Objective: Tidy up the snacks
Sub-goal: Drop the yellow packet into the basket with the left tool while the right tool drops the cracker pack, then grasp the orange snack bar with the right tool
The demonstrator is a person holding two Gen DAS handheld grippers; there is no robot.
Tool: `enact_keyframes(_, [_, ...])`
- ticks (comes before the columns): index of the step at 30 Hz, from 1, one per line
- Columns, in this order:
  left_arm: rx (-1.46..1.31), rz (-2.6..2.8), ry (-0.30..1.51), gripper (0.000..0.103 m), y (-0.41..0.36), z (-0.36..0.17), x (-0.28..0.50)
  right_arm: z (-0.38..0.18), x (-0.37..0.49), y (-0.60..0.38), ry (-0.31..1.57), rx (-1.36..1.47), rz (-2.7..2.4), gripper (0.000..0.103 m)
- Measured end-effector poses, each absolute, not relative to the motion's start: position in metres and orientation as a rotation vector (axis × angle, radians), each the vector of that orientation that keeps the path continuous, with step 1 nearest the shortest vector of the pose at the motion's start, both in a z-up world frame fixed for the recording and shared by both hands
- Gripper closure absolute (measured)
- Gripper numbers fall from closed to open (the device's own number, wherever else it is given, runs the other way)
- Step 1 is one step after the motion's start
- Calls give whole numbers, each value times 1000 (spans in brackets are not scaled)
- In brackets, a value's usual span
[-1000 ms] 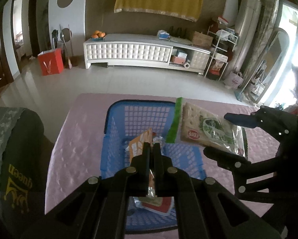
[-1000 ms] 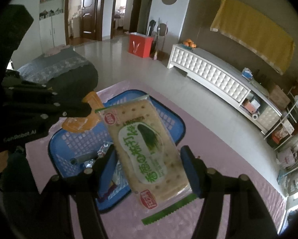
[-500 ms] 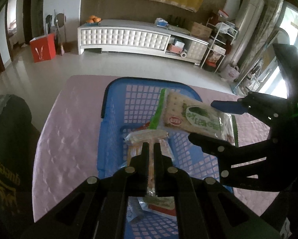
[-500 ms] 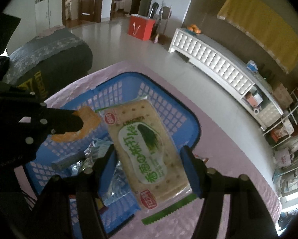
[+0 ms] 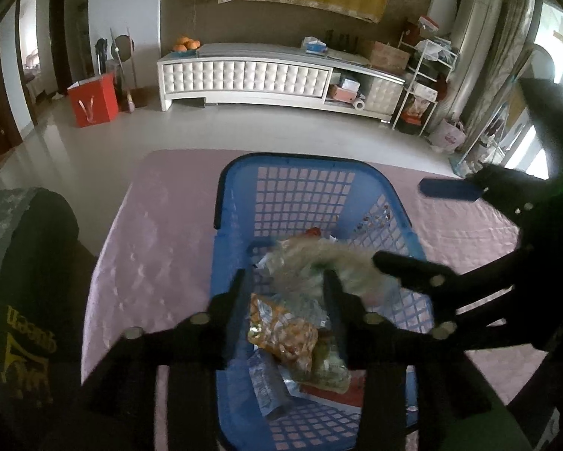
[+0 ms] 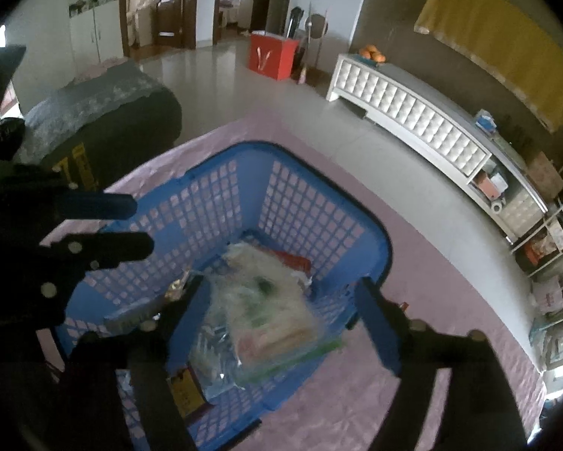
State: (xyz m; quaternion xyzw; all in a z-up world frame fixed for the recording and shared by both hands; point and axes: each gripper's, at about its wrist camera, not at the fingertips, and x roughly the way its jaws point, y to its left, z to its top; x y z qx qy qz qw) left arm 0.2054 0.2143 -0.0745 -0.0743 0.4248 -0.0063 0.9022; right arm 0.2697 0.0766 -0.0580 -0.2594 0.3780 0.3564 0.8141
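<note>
Both wrist views look down on a blue lattice basket (image 5: 311, 188) standing on a worktop (image 5: 153, 233) covered with a pink quilted cloth.

Left gripper (image 5: 283, 282): poised over the near half of the basket, its jaws opening and spread apart, pinching nothing. An orange snack packet (image 5: 281, 332) lies in the basket below the gap between the fingers, clear of both.

Right gripper (image 6: 281, 298): poised over the basket from the other side, its jaws opening and standing wide, with its blue pads (image 6: 379, 332) touching nothing. Between and below them a cracker packet (image 6: 266, 308) with a green printed label and a green sealed edge appears motion-blurred inside the basket, resting on or just above the other snacks; which of the two cannot be told from the blur.

Other basket contents: a red-topped packet (image 6: 292, 261) against the far wall, silvery wrappers (image 5: 266, 379), and a dark packet with yellow print (image 6: 185, 391) at the near end.

Beyond the worktop: pale tiled floor, a white tufted cabinet (image 5: 244, 75) and a red paper bag (image 5: 93, 99).
</note>
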Motion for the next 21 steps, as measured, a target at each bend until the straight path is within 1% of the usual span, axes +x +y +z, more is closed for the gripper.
enact_keyframes(1, [-152, -14, 877, 61, 214, -73, 206, -54, 271, 73, 795, -546, 757, 14])
enact_keyframes(3, [-146, -13, 878, 53, 212, -69, 208, -48, 277, 66, 795, -534, 737, 14])
enact_keyframes(4, [-140, -10, 875, 46, 211, -68, 209, -45, 281, 61, 795, -525, 727, 14])
enact_keyframes(8, [-112, -1, 869, 40, 204, -61, 216, -36, 301, 39, 796, -507, 685, 14])
enact_keyframes(15, [-78, 23, 928, 39, 196, -70, 246, -38, 335, 5, 810, -535, 643, 14])
enact_keyframes(21, [-96, 105, 983, 39, 199, -87, 275, -58, 361, -15, 849, -564, 644, 14])
